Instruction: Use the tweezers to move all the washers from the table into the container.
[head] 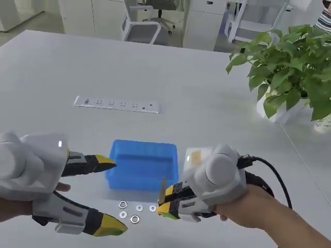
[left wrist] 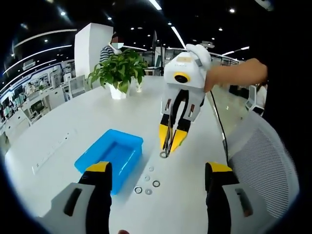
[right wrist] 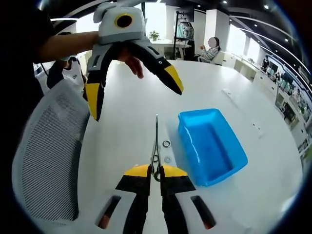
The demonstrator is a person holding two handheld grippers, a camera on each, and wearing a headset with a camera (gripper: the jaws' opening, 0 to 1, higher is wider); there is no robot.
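Note:
Several small metal washers [head: 134, 219] lie on the white table just in front of the blue container [head: 142, 163]. My right gripper [head: 170, 200] is shut on thin metal tweezers [head: 163, 188], whose tips point down at the washers. In the right gripper view the tweezers [right wrist: 156, 141] reach forward, with a washer [right wrist: 166, 143] just right of them and the container [right wrist: 212, 146] beyond. My left gripper [head: 109, 195] is open on the washers' left, holding nothing. The left gripper view shows the tweezers' tip [left wrist: 165, 148] right above one washer [left wrist: 163, 155].
A white power strip [head: 116, 104] lies farther back on the table. A potted plant [head: 289, 67] stands at the far right. A mesh chair [left wrist: 263, 161] sits at the table's near edge. Office chairs [head: 142, 26] stand beyond the far edge.

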